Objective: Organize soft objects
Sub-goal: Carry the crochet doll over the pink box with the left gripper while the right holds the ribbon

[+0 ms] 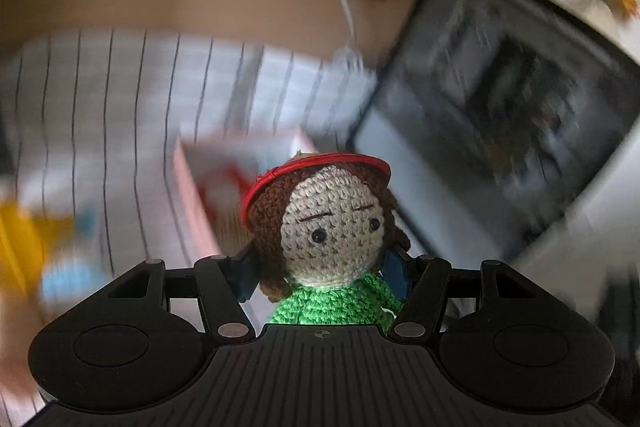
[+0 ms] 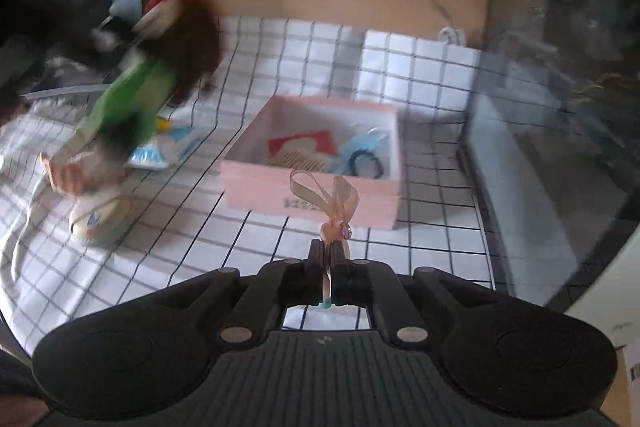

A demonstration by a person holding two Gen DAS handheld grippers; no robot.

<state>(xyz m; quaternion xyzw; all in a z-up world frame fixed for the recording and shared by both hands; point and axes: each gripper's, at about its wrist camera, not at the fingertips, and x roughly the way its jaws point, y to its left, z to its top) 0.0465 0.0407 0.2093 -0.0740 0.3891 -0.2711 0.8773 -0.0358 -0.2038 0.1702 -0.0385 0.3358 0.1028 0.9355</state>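
Closest to you, your left gripper (image 1: 322, 277) is closed around the crocheted doll (image 1: 332, 227), its blue pads pressing the doll at the neck and shoulders so the head with the red hat stands up between the jaws. From the right wrist view that same doll (image 2: 160, 67) hangs in the air, above the left part of the cloth, blurred by motion, its feet hanging free over the cloth.

Your right gripper (image 2: 328, 259) is pinched nearly fully together on a thin pink ribbon bow (image 2: 332, 199), gripping it by its stem, with the loops standing up above the fingertips.

Just beyond the bow sits the open pink box (image 2: 308, 195) on the checked tablecloth (image 2: 420, 67). Inside it you can already see a red and white item, a light blue piece and a dark ring-shaped thing; what exactly they are is too soft to tell. To the left of the box, under the doll, a few blue and yellow pieces (image 2: 160, 143) lie on the cloth.

Judging from this, you are partway through: some things are in the box, two are in your grippers and not yet placed, and a few remain on the cloth to collect afterwards.
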